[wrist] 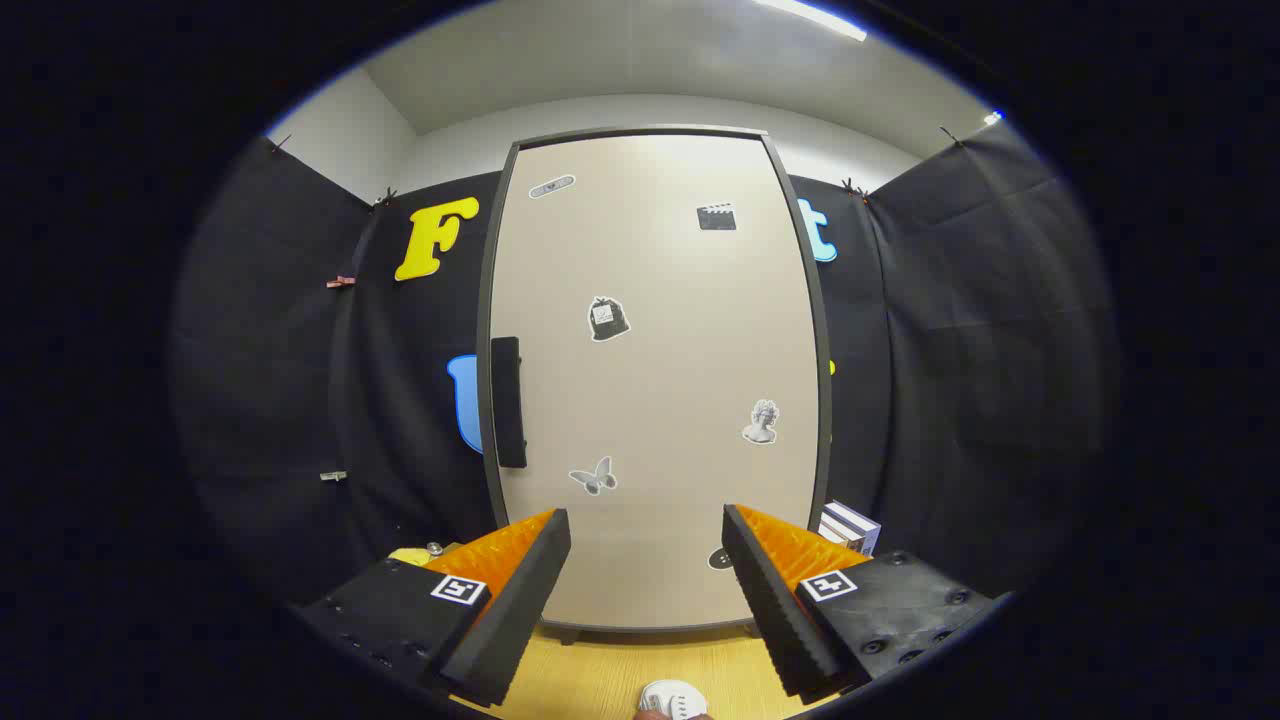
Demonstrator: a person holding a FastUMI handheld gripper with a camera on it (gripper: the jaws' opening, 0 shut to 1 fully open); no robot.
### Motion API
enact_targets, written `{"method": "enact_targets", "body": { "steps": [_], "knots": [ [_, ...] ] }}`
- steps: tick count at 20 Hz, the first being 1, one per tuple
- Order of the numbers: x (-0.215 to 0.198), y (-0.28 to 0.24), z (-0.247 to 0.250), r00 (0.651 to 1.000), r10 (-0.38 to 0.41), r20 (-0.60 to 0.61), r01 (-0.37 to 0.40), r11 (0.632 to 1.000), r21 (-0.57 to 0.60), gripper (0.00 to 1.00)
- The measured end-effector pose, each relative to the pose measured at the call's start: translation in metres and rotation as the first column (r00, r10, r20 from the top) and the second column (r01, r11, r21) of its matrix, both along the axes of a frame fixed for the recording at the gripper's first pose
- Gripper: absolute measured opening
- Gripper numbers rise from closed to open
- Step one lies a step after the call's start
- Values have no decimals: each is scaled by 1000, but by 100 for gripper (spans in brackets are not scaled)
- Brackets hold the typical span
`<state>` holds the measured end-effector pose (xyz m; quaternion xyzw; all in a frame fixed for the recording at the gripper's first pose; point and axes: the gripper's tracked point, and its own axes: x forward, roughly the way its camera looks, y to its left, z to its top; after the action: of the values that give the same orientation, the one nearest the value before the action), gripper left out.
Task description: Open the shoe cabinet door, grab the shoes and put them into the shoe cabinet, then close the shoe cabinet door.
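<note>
Nearest you is a small white rounded object [672, 697] on the wooden tabletop [600, 680], sitting at the near edge between and below the fingers; too little of it shows to tell whether it is part of a shoe. Your gripper [647, 530] is spread wide with nothing between its fingers, both aimed squarely at the shoe cabinet door [655, 380].

The door is closed, flush inside its dark frame, so the first step of the task is not yet done. The cabinet stands upright toward the far edge of the tabletop, its foot just beyond your fingertips. Its black handle [508, 402] is a vertical bar mounted on the door's left edge, about mid-height, which suggests the hinges are on the right and the door swings out toward you from the left.

You are centred on the panel, not on the handle, so you will likely need to go up and to the left to reach it. Keeping the fingers apart suits that: the bar can pass between them before you close.

A small stack of boxes [850, 527] rests beside the cabinet's lower right corner.
</note>
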<state>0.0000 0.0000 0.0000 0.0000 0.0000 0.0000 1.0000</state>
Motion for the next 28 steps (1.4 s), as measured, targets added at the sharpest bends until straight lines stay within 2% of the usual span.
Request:
{"method": "enact_targets", "body": {
  "steps": [9,19,24,28],
  "knots": [
    [-18,3,24,999,3,49,-3,1000,-6,98],
    [-37,29,30,998,31,48,-31,1000,-4,98],
    [-32,32,43,999,15,52,-15,1000,-13,98],
    [-17,42,58,998,37,54,-36,999,-20,98]
  ]
}}
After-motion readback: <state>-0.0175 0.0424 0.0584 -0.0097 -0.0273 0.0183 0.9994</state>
